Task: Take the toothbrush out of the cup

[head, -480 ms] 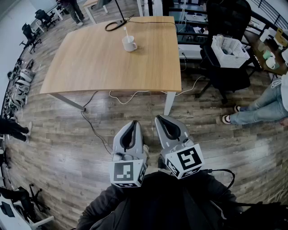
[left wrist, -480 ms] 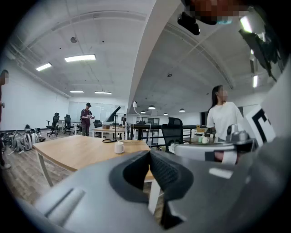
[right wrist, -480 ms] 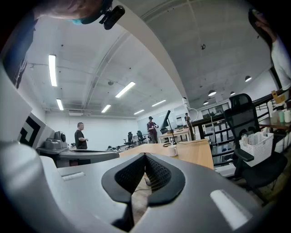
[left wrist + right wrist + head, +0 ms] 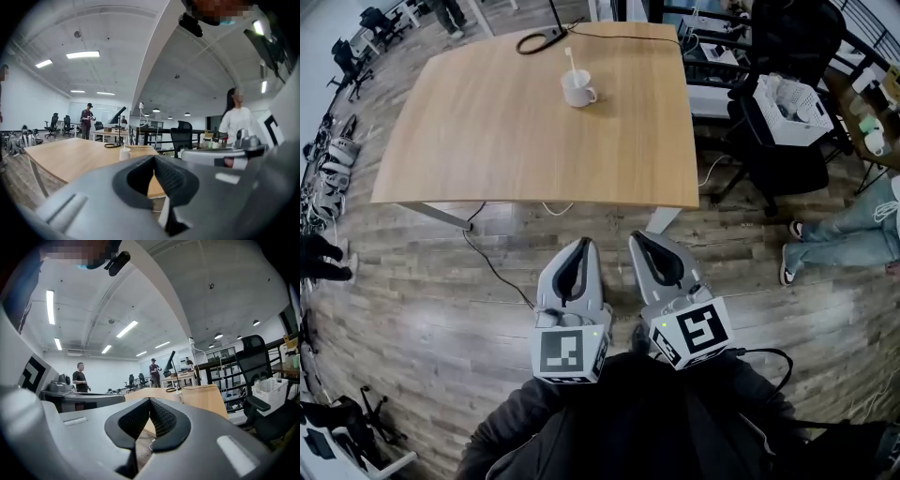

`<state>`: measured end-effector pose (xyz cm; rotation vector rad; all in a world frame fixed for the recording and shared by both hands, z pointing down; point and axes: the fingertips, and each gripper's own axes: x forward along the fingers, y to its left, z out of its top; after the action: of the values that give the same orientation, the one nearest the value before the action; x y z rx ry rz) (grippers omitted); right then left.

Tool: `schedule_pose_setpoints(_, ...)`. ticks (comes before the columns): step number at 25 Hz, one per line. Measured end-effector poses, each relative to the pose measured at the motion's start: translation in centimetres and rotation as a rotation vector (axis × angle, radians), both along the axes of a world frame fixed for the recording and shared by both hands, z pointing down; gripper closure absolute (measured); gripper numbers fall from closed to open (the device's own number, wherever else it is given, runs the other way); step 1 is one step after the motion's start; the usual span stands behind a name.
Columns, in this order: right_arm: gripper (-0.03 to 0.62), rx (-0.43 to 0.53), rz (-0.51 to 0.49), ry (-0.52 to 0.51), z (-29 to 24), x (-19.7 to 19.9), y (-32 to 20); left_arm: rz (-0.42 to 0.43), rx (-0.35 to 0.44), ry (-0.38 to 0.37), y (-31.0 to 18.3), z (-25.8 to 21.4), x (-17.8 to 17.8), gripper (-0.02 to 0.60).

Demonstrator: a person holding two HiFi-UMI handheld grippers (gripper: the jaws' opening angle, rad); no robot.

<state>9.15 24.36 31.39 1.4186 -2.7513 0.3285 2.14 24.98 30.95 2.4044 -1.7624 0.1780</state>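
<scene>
A white cup [image 4: 578, 90] stands near the far edge of the wooden table [image 4: 516, 141], with a white toothbrush [image 4: 570, 60] upright in it. Both grippers are held over the floor, well short of the table's near edge. My left gripper [image 4: 585, 243] is shut with nothing in it, and my right gripper [image 4: 636, 236] beside it is shut and empty too. In the left gripper view the cup [image 4: 124, 153] shows small and far beyond the closed tips of the left gripper [image 4: 153, 157]. In the right gripper view the cup [image 4: 179, 396] sits far past the right gripper [image 4: 150, 400].
A black cable coil [image 4: 539, 39] lies at the table's far edge. A black office chair [image 4: 778, 150] carrying a white basket [image 4: 789, 105] stands to the right of the table. A seated person's legs [image 4: 844, 239] are at the far right. Cables [image 4: 492, 267] trail on the floor under the table.
The table and the cup now sit nearer and larger in the head view, as I have moved toward them. Both grippers stay shut, side by side.
</scene>
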Motion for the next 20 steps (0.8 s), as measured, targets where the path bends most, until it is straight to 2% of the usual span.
schedule_pose_setpoints(7, 0.592, -0.014, 0.017, 0.009, 0.4, -3.3, -6.0, 0.028, -0.018, 0.004, -6.2, 0.3, -2.9, 0.574)
schedule_pose_setpoints(20, 0.592, -0.002, 0.035, 0.056, -0.7, -10.5, -14.3, 0.079, 0.026, 0.066, -14.9, -1.3, -9.0, 0.574)
